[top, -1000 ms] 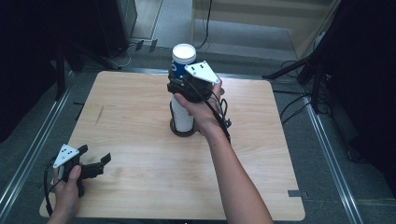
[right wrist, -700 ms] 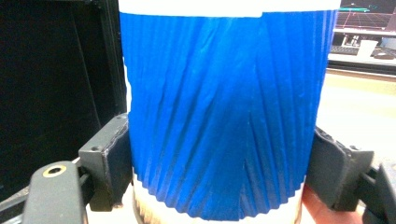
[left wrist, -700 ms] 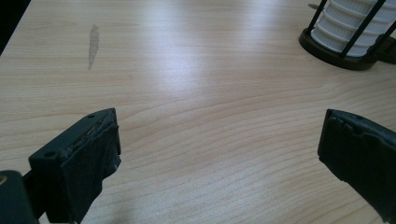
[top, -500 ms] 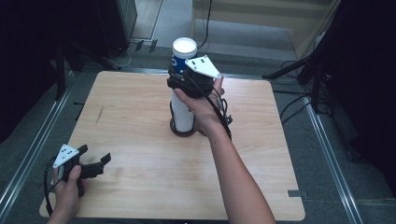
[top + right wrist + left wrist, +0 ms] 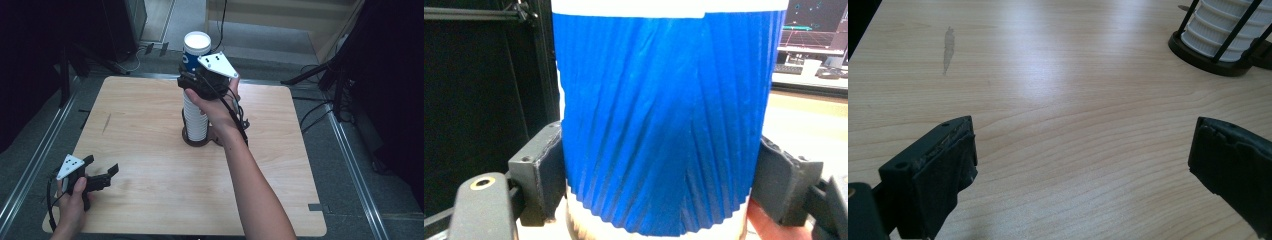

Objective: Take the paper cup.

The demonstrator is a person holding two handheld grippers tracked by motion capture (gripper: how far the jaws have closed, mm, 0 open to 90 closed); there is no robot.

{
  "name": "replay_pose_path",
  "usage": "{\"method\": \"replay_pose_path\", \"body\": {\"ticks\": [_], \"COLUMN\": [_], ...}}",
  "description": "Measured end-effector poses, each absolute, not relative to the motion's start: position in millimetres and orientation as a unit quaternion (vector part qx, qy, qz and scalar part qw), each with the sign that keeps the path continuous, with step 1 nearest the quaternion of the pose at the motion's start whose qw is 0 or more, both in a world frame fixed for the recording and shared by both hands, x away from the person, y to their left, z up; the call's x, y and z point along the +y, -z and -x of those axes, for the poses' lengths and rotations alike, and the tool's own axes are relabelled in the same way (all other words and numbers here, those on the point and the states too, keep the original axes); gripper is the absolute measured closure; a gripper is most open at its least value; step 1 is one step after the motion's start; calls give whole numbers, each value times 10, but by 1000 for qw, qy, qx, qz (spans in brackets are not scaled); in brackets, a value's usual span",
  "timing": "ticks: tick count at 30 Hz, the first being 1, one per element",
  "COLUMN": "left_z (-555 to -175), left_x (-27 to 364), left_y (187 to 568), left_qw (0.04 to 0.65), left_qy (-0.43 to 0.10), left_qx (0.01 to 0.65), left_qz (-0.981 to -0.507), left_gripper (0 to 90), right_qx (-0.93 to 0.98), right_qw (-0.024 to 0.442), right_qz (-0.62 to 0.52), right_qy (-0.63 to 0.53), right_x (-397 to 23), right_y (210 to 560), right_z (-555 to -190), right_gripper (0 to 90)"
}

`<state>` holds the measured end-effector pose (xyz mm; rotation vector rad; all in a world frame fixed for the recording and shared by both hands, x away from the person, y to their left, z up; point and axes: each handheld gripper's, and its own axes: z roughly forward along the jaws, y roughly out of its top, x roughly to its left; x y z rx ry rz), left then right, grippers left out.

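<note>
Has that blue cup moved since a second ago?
Yes. The blue cup in the right tool has risen, showing more of the white stack against the table.

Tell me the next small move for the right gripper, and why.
Probably keep lifting straight up. The right gripper has its fingers clamped on the blue cup, which sits atop the white cup stack in its black holder and seems not yet clear.

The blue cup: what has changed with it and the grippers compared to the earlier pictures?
The right gripper, shut on the blue cup, has lifted it a little higher above the stack of white cups in its black holder. The grip is unchanged. The left gripper has stayed open, low at the near left of the table.
</note>
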<state>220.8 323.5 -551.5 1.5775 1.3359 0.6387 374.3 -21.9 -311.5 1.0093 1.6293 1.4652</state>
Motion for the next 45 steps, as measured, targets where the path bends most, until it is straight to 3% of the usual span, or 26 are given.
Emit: {"method": "replay_pose_path", "body": {"ticks": [28, 45], "left_z": [-2209, -2210], "left_x": [3231, 3226], "left_y": [5512, 5512], "left_qw": [469, 468], "left_qy": [-262, -264], "left_qx": [544, 544], "left_qz": [-644, -644], "left_gripper": [0, 0], "right_qx": [606, 606], "right_qw": [383, 394], "right_qz": [-402, -411], "right_qy": [-570, -555], "right_x": [-518, -717], "right_y": [2807, 2859], "right_z": [-3614, -3567], "right_gripper": [194, 193]}}
